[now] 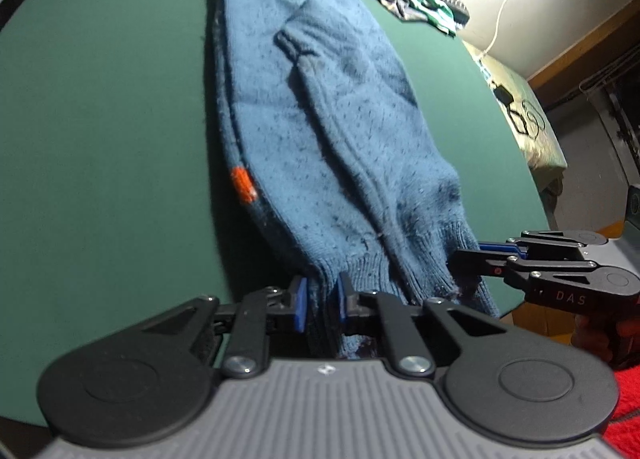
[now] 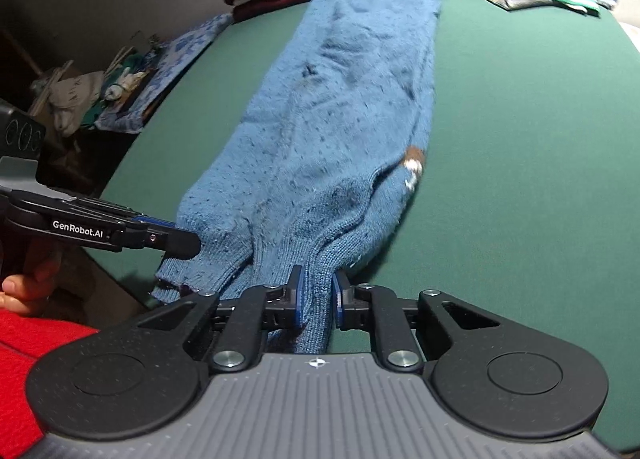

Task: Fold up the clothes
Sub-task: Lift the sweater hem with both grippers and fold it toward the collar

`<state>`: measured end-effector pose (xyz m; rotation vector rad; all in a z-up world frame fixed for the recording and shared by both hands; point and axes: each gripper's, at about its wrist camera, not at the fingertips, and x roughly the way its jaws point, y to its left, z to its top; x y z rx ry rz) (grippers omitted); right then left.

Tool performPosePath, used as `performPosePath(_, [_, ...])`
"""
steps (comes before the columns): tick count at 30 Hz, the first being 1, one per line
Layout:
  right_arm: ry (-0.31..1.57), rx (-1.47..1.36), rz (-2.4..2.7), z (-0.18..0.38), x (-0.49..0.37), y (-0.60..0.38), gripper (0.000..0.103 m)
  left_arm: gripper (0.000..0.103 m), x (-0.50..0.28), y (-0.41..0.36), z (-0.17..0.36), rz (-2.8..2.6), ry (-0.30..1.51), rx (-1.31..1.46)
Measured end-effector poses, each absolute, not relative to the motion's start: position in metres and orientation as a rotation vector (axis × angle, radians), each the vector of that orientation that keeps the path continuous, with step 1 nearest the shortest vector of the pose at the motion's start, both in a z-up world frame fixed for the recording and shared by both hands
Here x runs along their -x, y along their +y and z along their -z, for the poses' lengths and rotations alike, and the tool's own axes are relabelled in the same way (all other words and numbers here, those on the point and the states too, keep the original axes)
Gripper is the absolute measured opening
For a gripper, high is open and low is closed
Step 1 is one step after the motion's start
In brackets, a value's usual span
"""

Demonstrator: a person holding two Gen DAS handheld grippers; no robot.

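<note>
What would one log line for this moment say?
stage: fold start | left hand-held gripper: shut on sweater hem | right hand-held gripper: shut on hem | sweater: lengthwise on green table

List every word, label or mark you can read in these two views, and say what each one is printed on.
"GenRobot.AI": white lettering on the side of the left claw, right wrist view.
"D A S": faint lettering on the side of the right claw, left wrist view.
Orange patch on the blue sweater: no lettering readable.
Small white emblem on the grey housing: a symbol, no text.
</note>
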<state>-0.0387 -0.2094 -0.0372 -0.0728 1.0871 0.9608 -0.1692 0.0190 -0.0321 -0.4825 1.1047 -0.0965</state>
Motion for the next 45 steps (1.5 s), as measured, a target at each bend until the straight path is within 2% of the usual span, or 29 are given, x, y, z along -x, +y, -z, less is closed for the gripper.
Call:
performPosePath(9, [1.081,0.03,-1.073,0.02,0.011,-0.215,0.014,0.01,0.164,0.019,0.012,0.006,1.05,0.529])
performPosePath(20, [1.15,-0.204,-1.099,0.008,-0.021,-0.227,0.014,0.01,0.156,0.021,-0.006,-0.063,0.986,0.55])
performPosePath(36, [1.004,-0.24,-0.936,-0.009,-0.025,-0.207,0.014,0.01,0.123,0.04,-0.018,-0.047,0.916,0.488])
performPosePath(37, [0.996,-0.25,-0.922,-0.009,-0.026,-0.205,0.014,0.01,0.121,0.043,-0.019,-0.051,0.907,0.483])
performPosePath(39, [0.989,-0.266,-0.897,-0.007,-0.029,-0.202,0.014,0.0,0.116,0.048,-0.02,-0.063,0.893,0.477])
performPosePath(45, [0.989,-0.294,-0.86,-0.004,-0.036,-0.196,0.014,0.0,0.1,0.058,-0.012,-0.069,0.902,0.487])
